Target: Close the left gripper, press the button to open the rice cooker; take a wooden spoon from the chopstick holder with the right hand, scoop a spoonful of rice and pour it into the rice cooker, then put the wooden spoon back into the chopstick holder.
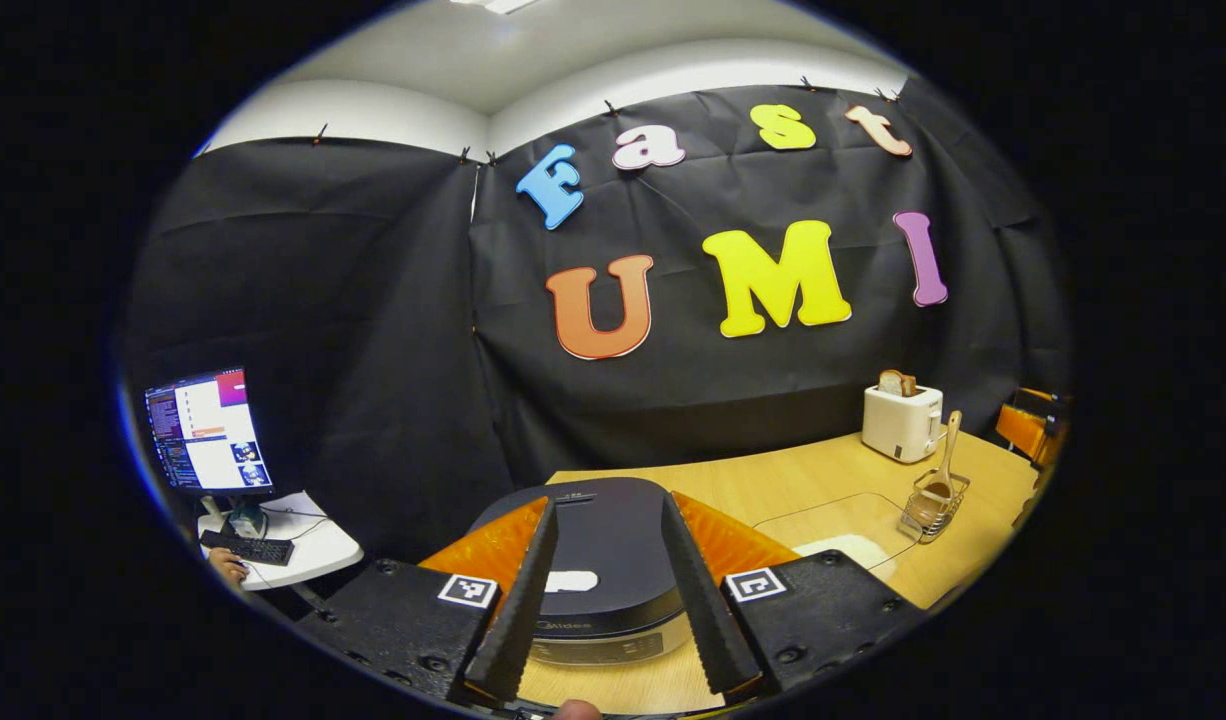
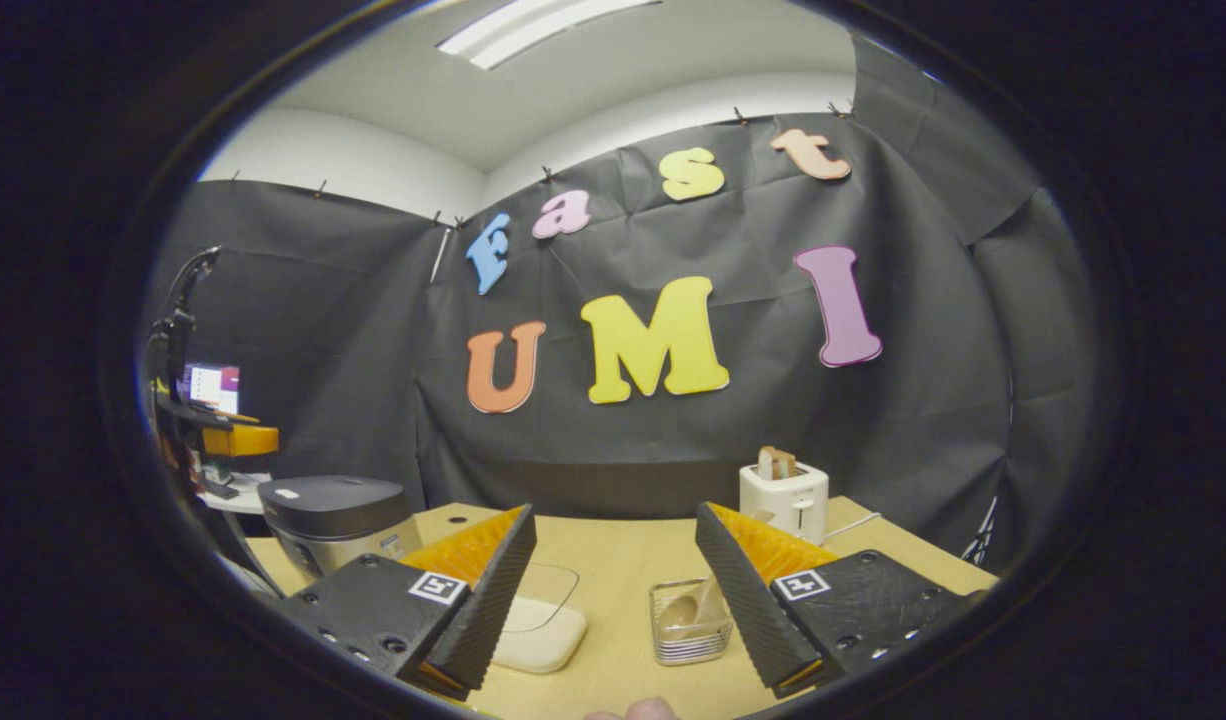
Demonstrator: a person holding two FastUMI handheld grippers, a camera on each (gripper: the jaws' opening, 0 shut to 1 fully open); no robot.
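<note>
The dark rice cooker [image 1: 603, 545] sits right in front of my left gripper [image 1: 609, 505] with its lid down. A white button [image 1: 571, 581] shows on the lid near the front. The left gripper is open, its fingers framing the lid from above and touching nothing. A wooden spoon [image 1: 945, 455] stands in the wire chopstick holder [image 1: 933, 510] at the right. Rice lies in a clear container [image 1: 853, 548]. My right gripper [image 2: 615, 515] is open and holds nothing, short of the holder [image 2: 688, 622] and its spoon [image 2: 678, 610]. The rice container [image 2: 538, 622] is at lower left and the cooker [image 2: 338, 520] far left.
A white toaster [image 1: 901, 420] with bread stands at the back of the wooden table [image 1: 773, 490], behind the holder; it shows again [image 2: 785, 498] beyond my right finger. Off the table's left side, a monitor [image 1: 208, 430] and a keyboard sit on a small white desk, with a hand [image 1: 228, 565].
</note>
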